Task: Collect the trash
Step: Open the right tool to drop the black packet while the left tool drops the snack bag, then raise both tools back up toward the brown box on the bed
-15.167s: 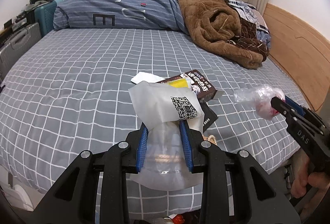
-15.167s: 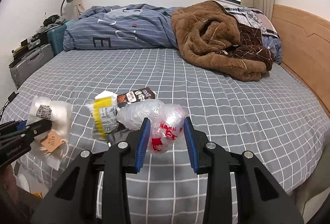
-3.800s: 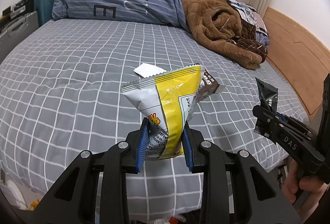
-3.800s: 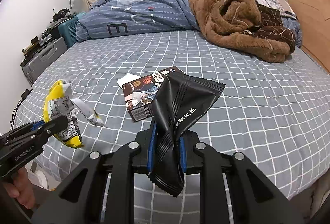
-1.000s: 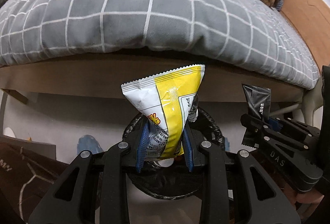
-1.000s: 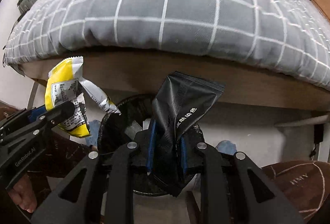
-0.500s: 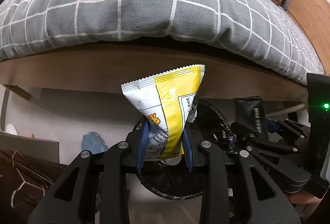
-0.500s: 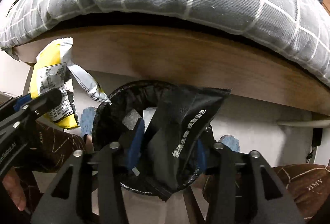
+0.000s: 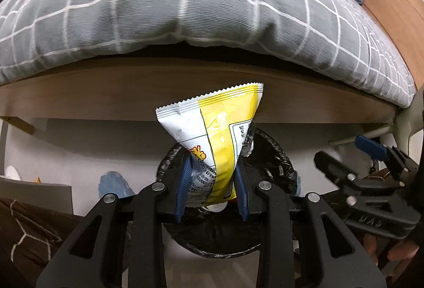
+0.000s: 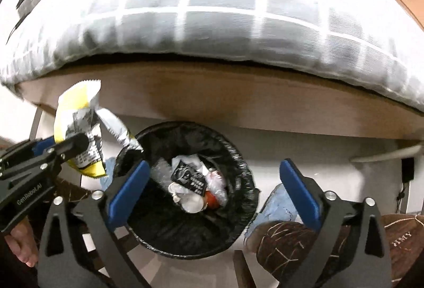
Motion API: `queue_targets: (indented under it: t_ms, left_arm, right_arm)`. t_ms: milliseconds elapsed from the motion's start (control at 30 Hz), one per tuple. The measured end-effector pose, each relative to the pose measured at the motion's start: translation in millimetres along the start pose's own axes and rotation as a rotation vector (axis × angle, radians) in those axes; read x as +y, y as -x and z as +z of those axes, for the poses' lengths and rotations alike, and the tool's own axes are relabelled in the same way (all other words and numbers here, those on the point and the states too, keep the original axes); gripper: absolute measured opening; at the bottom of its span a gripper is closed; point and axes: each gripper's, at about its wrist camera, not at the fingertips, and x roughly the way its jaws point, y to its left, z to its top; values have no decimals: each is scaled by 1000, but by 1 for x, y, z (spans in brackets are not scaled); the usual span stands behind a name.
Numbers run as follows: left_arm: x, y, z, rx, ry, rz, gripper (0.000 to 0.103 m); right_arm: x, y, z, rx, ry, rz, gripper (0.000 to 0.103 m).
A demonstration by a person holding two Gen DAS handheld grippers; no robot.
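Beside the bed (image 9: 185,31), left jaws clamp chip bag (image 9: 214,139); right jaws opening, empty, over bin (image 10: 238,163).

The right gripper (image 10: 214,182) points down over a round bin lined with a black bag (image 10: 238,155), its blue-padded jaws opening wide with nothing between them. Inside the bin lie crumpled wrappers and a black packet (image 10: 189,178). At nine o'clock, the left gripper (image 10: 70,147) pinches a yellow and white snack bag (image 10: 79,123) beside the bin's rim, and a grey checked bed (image 10: 212,23) fills the top.
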Motion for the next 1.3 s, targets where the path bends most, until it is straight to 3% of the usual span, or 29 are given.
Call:
queue_targets:
  t_ms: [467,567,700,1000,1167,1300]
  left_arm:
    - [-40,-22,-8,27,-113,-29,32]
    - [-45,-24,-10,17,-124,-24,40]
    - [-41,-20,-8,-4,-115,-9,61]
    - [-41,10,-2,-92,-110,22,89]
    - [-42,40,5,-180,-121,42,97]
    - [-43,64,14,-233,-131,56,97]
  right_arm:
    - [-35,8,-2,-27,-71,-55,95]
    - [-32,10,-2,-34,-51,-65,95]
    - [-31,12,-1,-51,-45,-66,95]
    - [-39,32,6,-107,-65,-63,95]
    - [-40,58,13,-186,-63,-57,95]
    - [-37,81,20,-255,-51,-58,95]
